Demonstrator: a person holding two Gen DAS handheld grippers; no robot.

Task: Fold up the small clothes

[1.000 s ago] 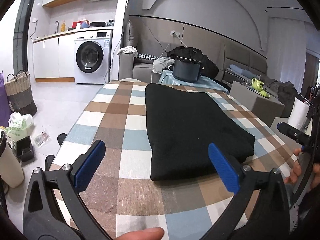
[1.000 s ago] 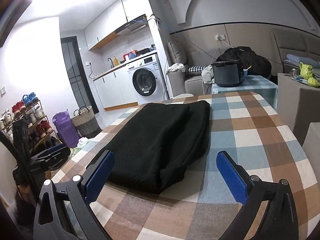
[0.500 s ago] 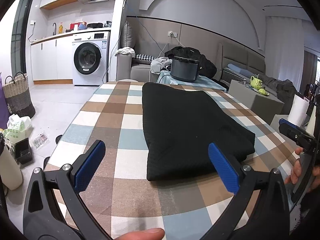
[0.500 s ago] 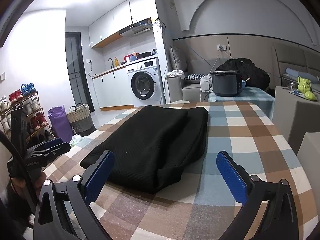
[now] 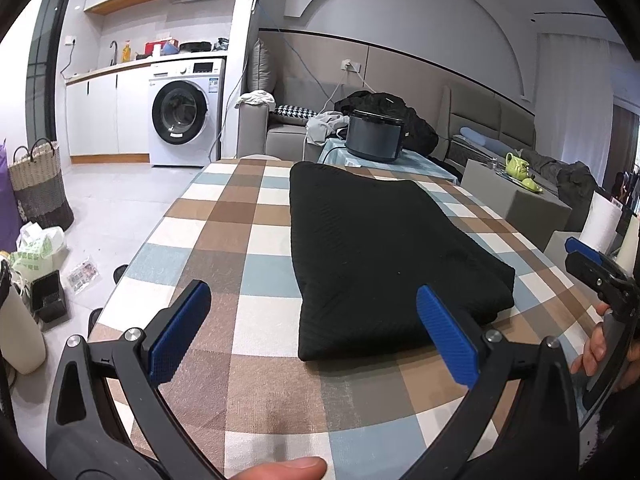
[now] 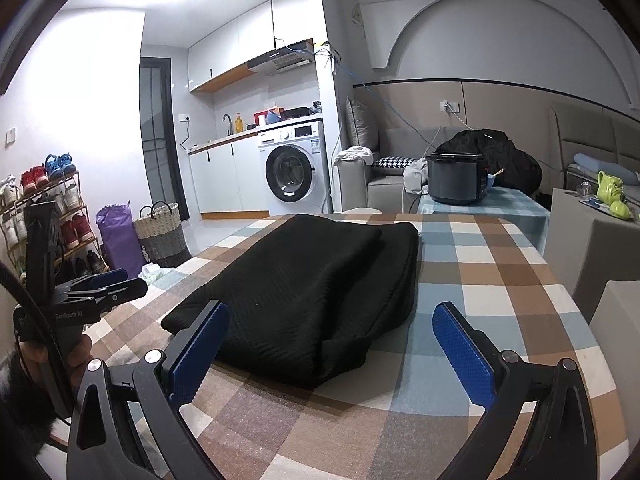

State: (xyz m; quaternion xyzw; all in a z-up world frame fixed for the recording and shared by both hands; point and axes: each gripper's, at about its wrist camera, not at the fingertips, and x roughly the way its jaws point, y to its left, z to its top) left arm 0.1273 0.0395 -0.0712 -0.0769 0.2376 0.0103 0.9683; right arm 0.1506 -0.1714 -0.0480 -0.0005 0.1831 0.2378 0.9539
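A black knit garment (image 5: 376, 256), already folded into a long thick stack, lies on the checked tabletop (image 5: 240, 240). It sits just ahead of both tools, with its near edge between them and its length running away toward the far end.

The left tool (image 5: 312, 332) hovers above the tabletop with its blue pads (image 5: 180, 328) spread wide and nothing between them; the garment's near left corner lies just ahead of its right-hand pad. The right tool (image 6: 332, 344) is likewise spread and empty, its left-hand pad close to the garment's near right corner, where the layers bunch into a rounded lump. In the right wrist view the upper layer sits offset from the lower one, so the stack is not square.

The stack looks ready for one more fold, or for squaring up. The main risk is the thickness. If a tool bites only the top layer at a corner, the upper fold could peel away from the lower one and the stack could open. If it bites the whole bundle, the springy knit may slip out of the pads partway through the lift. With one tool gripping deeper than the other, the fold would land skewed and worsen the offset. Dragging instead of lifting could also pull the tablecloth into wrinkles under the garment.
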